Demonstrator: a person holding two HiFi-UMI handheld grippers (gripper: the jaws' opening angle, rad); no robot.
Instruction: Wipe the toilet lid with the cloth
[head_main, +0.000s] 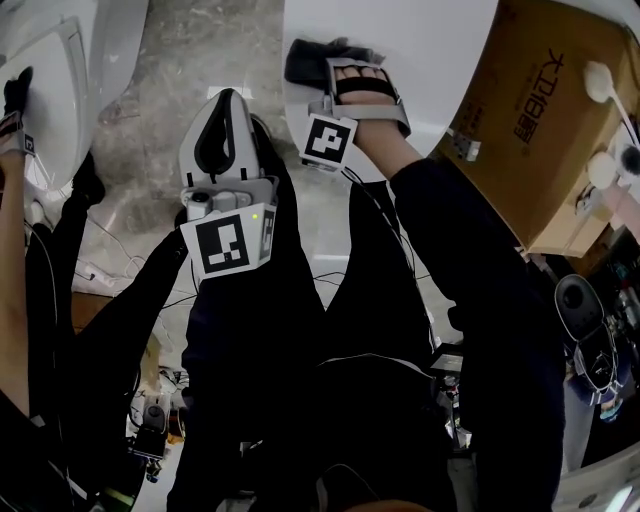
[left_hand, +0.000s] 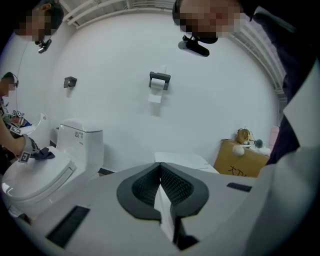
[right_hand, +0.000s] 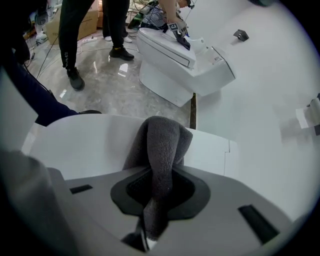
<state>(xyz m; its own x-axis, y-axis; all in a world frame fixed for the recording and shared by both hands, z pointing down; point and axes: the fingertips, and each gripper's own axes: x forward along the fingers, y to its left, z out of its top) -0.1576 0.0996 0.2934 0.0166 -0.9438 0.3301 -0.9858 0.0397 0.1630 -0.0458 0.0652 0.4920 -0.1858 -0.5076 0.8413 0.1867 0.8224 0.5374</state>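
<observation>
a: what's the left gripper (left_hand: 160, 169) up to?
b: jaws pressed together with nothing in them, held over the floor (head_main: 190, 50) beside the toilet.
a: and the right gripper (right_hand: 159, 172)?
b: clamped on the grey cloth (right_hand: 162, 140), which sits against the white toilet lid (right_hand: 85, 145).

Grey marble floor (right_hand: 115, 90), white toilet (right_hand: 167, 77), cardboard box (left_hand: 239, 161)
</observation>
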